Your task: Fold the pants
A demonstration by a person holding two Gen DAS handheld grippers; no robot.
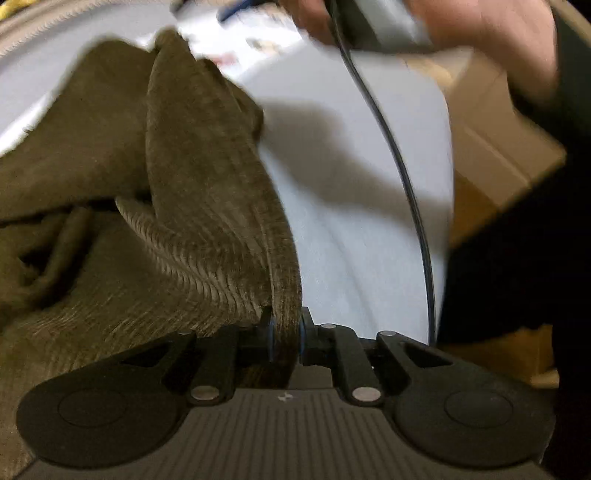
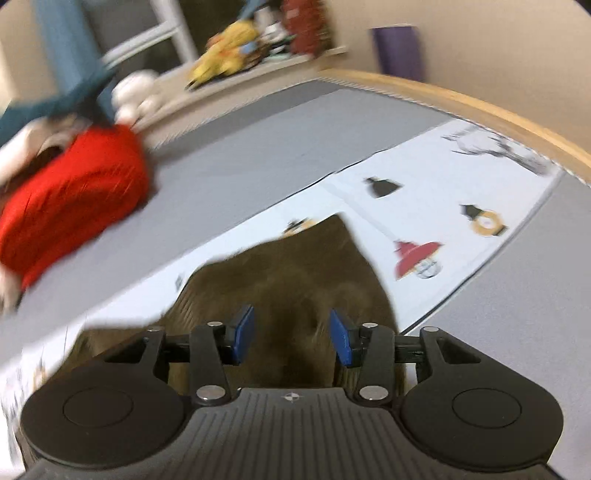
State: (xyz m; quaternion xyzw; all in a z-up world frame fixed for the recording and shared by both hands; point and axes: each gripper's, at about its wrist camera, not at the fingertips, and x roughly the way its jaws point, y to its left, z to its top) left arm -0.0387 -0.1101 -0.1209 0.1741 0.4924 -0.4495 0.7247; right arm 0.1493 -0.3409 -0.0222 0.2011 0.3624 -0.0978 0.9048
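Observation:
The pants (image 1: 155, 177) are olive-brown corduroy, bunched on a pale mat. My left gripper (image 1: 286, 332) is shut on a fold of the pants, pinched between its blue pads, and the cloth runs up and away from it. In the right wrist view the pants (image 2: 295, 273) lie just under and ahead of my right gripper (image 2: 291, 334), which is open with nothing between its blue pads (image 2: 243, 332). The right gripper's body and the hand holding it show at the top of the left wrist view (image 1: 376, 26).
A white mat with printed pictures (image 2: 443, 206) lies on a grey surface (image 2: 240, 147). A red garment pile (image 2: 74, 199) sits at the left. A wooden edge (image 2: 480, 107) bounds the far side. A black cable (image 1: 391, 155) hangs across the left wrist view. Cardboard boxes (image 1: 495, 133) stand at the right.

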